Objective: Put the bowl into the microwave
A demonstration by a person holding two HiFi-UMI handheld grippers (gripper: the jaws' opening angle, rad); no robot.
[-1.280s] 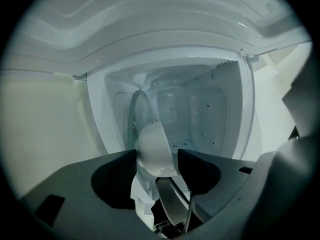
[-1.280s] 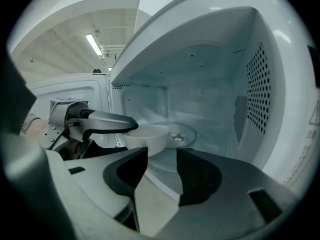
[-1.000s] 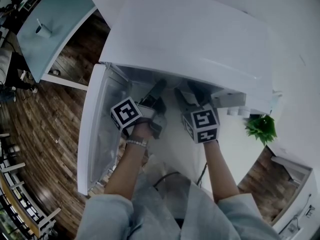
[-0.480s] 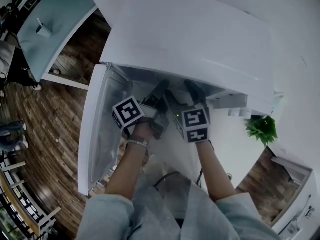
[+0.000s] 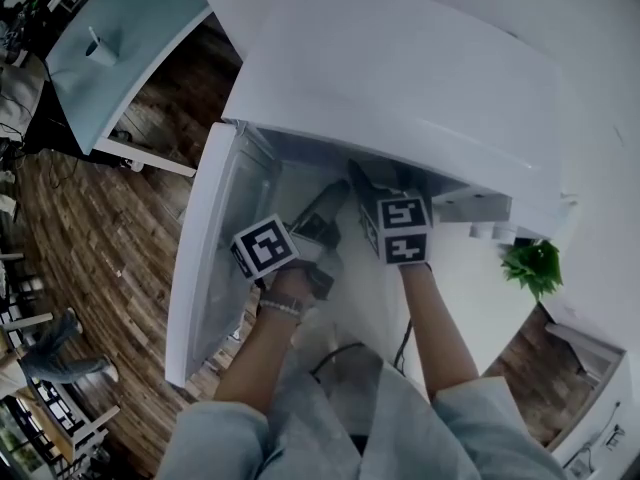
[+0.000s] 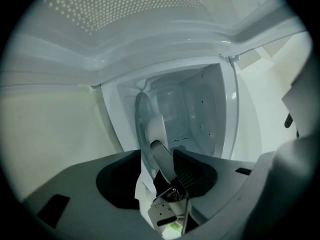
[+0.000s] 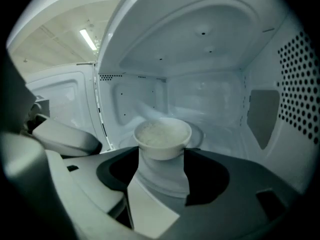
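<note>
The white bowl (image 7: 162, 135), filled with rice, stands upright on the glass turntable (image 7: 202, 133) inside the white microwave (image 5: 400, 58). My right gripper (image 7: 160, 156) reaches into the cavity. Its jaws are opening, with the bowl's foot between the tips and neither pad pressing on it. In the head view the right gripper (image 5: 372, 183) is under the microwave's roof. My left gripper (image 5: 325, 208) is rolled on its side at the cavity mouth, and its view shows the bowl (image 6: 154, 129) sideways. The left gripper (image 6: 157, 159) jaws are opening; a narrow grey strip lies between them, and I cannot tell what it is.
The microwave door (image 5: 215, 258) hangs wide open at the left. A perforated wall (image 7: 300, 84) bounds the cavity on the right. A green plant (image 5: 530, 265) stands on the white counter (image 5: 470, 288). At far left, over wooden floor, stands a table (image 5: 130, 58) holding a cup (image 5: 100, 46).
The right gripper has moved left and further into the cavity. The left gripper has drawn back a little toward me. The head view has shifted.
</note>
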